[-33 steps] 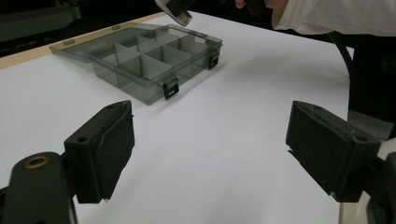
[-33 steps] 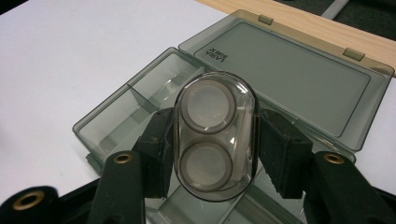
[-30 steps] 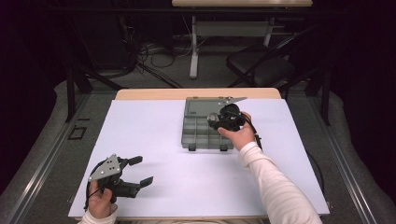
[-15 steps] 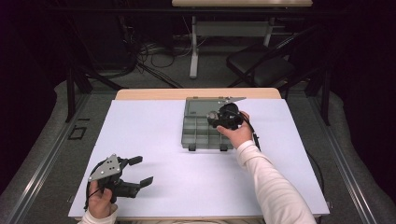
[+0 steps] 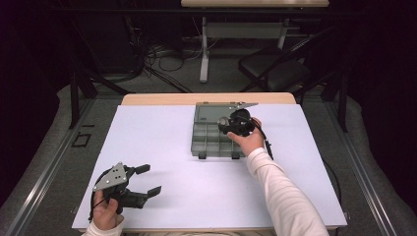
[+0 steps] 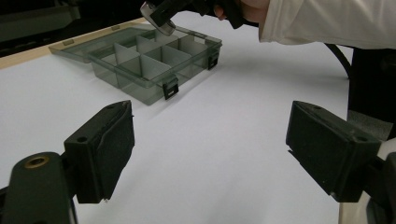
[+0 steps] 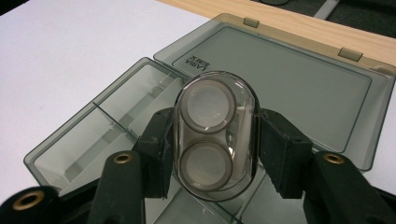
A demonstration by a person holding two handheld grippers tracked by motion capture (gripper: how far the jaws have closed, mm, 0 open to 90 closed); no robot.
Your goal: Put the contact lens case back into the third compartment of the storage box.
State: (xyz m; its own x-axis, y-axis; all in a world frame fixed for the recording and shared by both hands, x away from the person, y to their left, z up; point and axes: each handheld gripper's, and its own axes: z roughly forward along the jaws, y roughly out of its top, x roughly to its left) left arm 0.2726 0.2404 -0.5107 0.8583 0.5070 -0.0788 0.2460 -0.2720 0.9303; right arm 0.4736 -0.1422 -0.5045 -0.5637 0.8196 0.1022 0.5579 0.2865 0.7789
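- Surface [image 5: 162, 147]: wooden top under a white sheet; bare wood shows along the far edge.
- Compartment box [image 5: 211, 140]: smoke-grey clear plastic, divided by partitions, lying on the white sheet right of centre. Two dark latches on its near wall. Compartments look empty in the left tool view.
- Lid [image 7: 299, 84]: hinged open, lying flat behind the box toward the wooden edge; small lettering near one corner.
- Right tool [image 5: 237, 123]: held over the box, jaws closed against the two sides of a clear case.
- Clear case [image 7: 215, 135]: oval, transparent, two round wells one above the other; suspended above the compartments, not touching the box.
- Left tool [image 5: 142, 179]: near-left part of the sheet, well apart from the box; jaws spread wide, nothing between them.
- Sleeve [image 5: 287, 196]: cream, on the right forearm.
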